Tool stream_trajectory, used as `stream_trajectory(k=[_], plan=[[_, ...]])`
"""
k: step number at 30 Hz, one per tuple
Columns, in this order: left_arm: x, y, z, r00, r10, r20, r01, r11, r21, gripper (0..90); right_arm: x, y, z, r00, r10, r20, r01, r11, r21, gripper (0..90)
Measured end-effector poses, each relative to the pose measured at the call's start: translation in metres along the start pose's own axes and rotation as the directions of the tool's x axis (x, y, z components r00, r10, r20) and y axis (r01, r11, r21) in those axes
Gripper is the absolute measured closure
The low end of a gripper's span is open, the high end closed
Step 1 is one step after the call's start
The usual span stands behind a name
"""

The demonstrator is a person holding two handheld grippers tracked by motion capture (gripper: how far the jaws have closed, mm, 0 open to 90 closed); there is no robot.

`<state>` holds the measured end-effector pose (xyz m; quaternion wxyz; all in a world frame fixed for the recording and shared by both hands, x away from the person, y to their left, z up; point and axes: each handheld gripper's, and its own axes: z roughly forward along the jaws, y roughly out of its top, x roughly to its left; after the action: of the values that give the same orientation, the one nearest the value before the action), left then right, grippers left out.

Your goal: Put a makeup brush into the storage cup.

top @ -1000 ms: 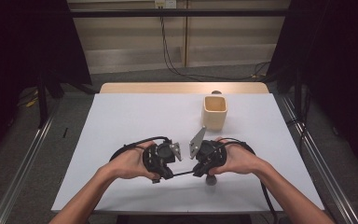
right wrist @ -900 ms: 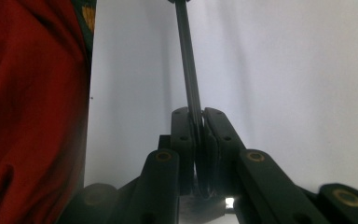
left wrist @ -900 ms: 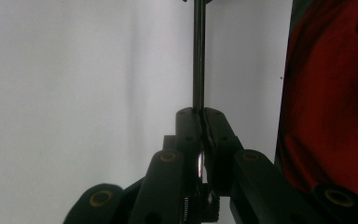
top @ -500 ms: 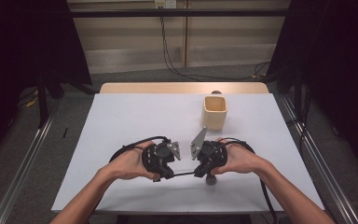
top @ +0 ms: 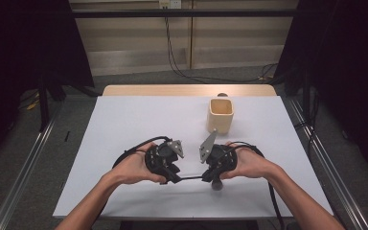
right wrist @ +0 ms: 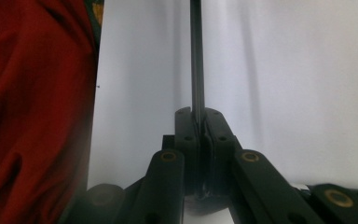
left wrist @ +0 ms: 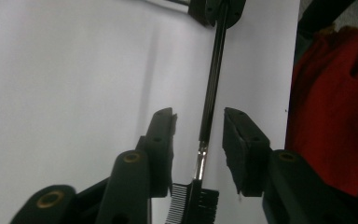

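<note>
The left hand-held gripper (left wrist: pixel 199 135) has just been opening: its jaws now stand partly apart, with the thin black brush (left wrist: pixel 209 100) running between them but clear of both pads (left wrist: pixel 164 135). The comb-and-bristle head of the brush lies at the bottom centre of the left gripper view. The right hand-held gripper (right wrist: pixel 199 122) is fully closed on the other end of the brush handle (right wrist: pixel 196 56), the shaft pinched between its pads.

In the high view both grippers sit at lower centre of the frame, the left one (top: pixel 171 173) and the right one (top: pixel 210 175) facing each other, with the brush (top: pixel 190 178) spanning the gap just above the white bench (top: pixel 124 120).

Judgement: the brush has passed to the right hand-held gripper alone, so the left may withdraw.

A beige cup (top: pixel 220 115) stands upright at upper right of centre, well apart from the grippers. Its opening looks empty; the bottom cannot be seen. It is the likely place for the brush
</note>
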<state>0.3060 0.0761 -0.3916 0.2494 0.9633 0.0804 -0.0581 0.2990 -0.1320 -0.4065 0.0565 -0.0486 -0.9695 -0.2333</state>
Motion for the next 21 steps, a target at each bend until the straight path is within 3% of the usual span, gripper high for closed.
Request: stream_trajectory(k=[6, 9, 15, 18, 21], plan=[[0.001, -0.007, -0.006, 0.9964, -0.058, -0.062, 0.054, 0.9965, -0.064, 38.7, 0.0, -0.004, -0.003, 0.9999, 0.016, 0.0, -0.016, 1.0, 0.004, 86.1], [0.003, -0.012, -0.007, 0.9941, -0.067, -0.086, 0.06, 0.9946, -0.084, 30.6, 0.0, -0.006, -0.005, 0.9997, 0.023, -0.003, -0.023, 1.0, -0.005, 86.1], [0.006, -0.026, -0.009, 0.9844, -0.121, -0.128, 0.102, 0.9842, -0.145, 15.2, 0.0, -0.014, -0.007, 0.9988, 0.044, 0.02, -0.044, 0.999, -0.01, 86.0], [0.008, -0.033, -0.011, 0.9782, -0.165, -0.127, 0.142, 0.9751, -0.17, 10.8, -0.001, -0.018, -0.01, 0.9979, 0.058, 0.029, -0.058, 0.998, -0.014, 86.0], [0.008, -0.041, -0.014, 0.9743, -0.179, -0.137, 0.153, 0.9714, -0.182, 8.1, -0.001, -0.022, -0.013, 0.9969, 0.069, 0.037, -0.068, 0.997, -0.024, 86.0]])
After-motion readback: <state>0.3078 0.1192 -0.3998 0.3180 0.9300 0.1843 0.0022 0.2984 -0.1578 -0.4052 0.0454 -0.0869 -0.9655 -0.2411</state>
